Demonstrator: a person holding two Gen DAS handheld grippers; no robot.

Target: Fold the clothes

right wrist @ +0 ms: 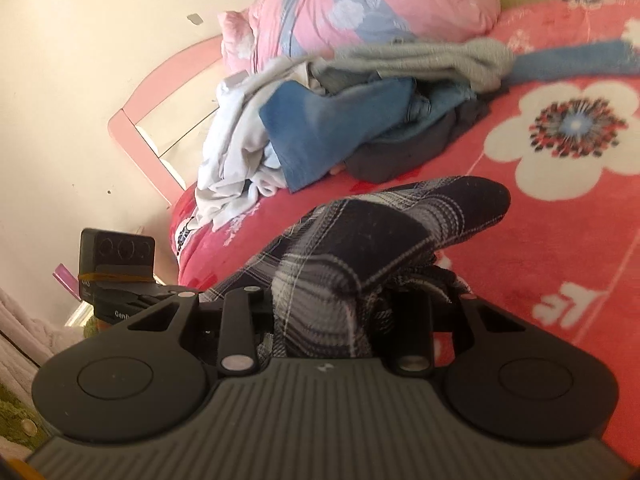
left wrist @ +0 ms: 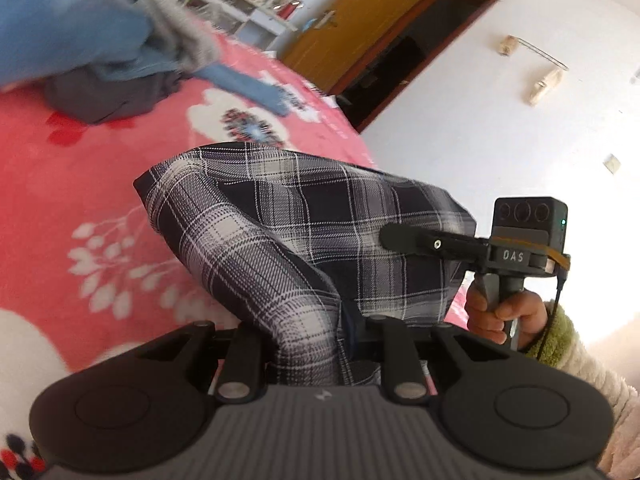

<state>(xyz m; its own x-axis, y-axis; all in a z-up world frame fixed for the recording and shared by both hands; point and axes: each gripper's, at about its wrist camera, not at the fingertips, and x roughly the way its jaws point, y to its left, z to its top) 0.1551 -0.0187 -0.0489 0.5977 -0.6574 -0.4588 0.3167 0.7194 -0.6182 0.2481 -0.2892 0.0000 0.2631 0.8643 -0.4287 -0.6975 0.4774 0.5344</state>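
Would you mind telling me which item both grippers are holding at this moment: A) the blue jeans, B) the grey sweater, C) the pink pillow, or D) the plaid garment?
D: the plaid garment is bunched between the fingers of both the left gripper and the right gripper, lifted above the red blanket.

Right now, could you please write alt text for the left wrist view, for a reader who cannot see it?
A dark plaid garment is pinched in the left tool and held up above a red floral blanket. The right tool grips its far edge, held by a hand. Behind lies a blurred clothes pile.
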